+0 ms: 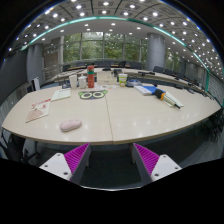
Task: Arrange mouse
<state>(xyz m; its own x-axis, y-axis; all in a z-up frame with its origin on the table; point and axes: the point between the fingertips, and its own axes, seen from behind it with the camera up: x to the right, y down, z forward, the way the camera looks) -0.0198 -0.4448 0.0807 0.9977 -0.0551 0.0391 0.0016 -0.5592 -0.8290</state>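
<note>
Table (120, 115) filled the room ahead of you. Mouse (70, 125) lay near its front edge, left of centre: probably light, rigid, smooth-shelled; take it across its flanks. Your gripper (110, 160) stood released, holding nothing.

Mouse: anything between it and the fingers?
No. In the gripper view the mouse lies beyond the open fingers, ahead of the left one, with only bare table and its near edge between them.

Office tabletop clutter
On the tabletop (130, 115), a red bottle (90, 76) stands just behind a green-edged sheet (92, 95); papers (38, 108) lie left.
</note>
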